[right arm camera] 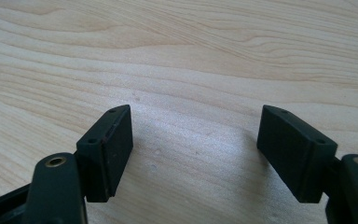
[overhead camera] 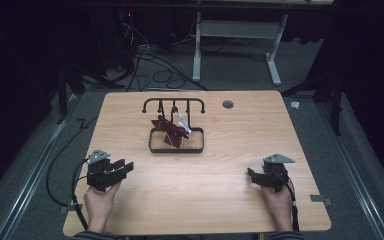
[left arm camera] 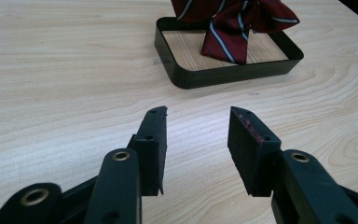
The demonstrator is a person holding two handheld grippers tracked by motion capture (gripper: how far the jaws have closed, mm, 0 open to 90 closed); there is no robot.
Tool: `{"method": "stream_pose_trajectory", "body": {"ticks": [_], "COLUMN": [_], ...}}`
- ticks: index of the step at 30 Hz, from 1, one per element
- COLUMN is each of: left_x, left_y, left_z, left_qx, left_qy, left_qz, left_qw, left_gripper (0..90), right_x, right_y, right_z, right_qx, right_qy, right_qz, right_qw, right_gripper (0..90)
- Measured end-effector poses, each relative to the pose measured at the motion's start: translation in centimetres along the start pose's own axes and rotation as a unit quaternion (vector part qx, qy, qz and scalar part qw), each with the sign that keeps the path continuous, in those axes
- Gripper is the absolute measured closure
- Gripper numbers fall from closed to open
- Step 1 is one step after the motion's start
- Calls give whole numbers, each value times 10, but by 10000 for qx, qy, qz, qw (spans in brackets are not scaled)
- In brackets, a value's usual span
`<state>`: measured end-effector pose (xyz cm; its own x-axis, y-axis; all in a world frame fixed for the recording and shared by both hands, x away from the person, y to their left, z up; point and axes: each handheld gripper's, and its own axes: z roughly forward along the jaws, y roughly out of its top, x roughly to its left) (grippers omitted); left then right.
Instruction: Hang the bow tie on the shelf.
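Pale wood table (overhead camera: pixel 220 200) carries a black tray (overhead camera: pixel 176 148) near its middle, with a dark red striped tie (overhead camera: pixel 171 132) draped into it from a black rack (overhead camera: pixel 173 104) just behind. I have my left claw (left arm camera: pixel 196 135) low at the near left, aimed at the tray, jaws partly apart and empty. My right claw (right arm camera: pixel 196 140) sits near right, wide apart over bare wood.

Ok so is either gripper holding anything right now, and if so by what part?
Nothing is held. The left gripper and right gripper both have open jaws with only bare table between them. The striped bow tie sits in the tray, untouched.
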<state>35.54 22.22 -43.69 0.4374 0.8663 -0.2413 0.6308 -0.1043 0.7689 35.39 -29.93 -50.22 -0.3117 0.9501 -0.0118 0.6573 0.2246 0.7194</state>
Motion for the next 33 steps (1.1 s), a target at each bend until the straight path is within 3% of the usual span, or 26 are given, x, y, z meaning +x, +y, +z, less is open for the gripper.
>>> {"method": "stream_pose_trajectory", "body": {"ticks": [33], "left_x": [4], "left_y": [-13], "left_z": [21], "left_qx": [203], "left_qy": [95], "left_qz": [-132], "left_qw": [9997], "left_gripper": [560], "right_x": [0], "right_y": [0], "right_z": [0], "right_qx": [0], "right_qy": [3], "right_qz": [-3], "right_qw": [10000], "right_gripper": [278]}}
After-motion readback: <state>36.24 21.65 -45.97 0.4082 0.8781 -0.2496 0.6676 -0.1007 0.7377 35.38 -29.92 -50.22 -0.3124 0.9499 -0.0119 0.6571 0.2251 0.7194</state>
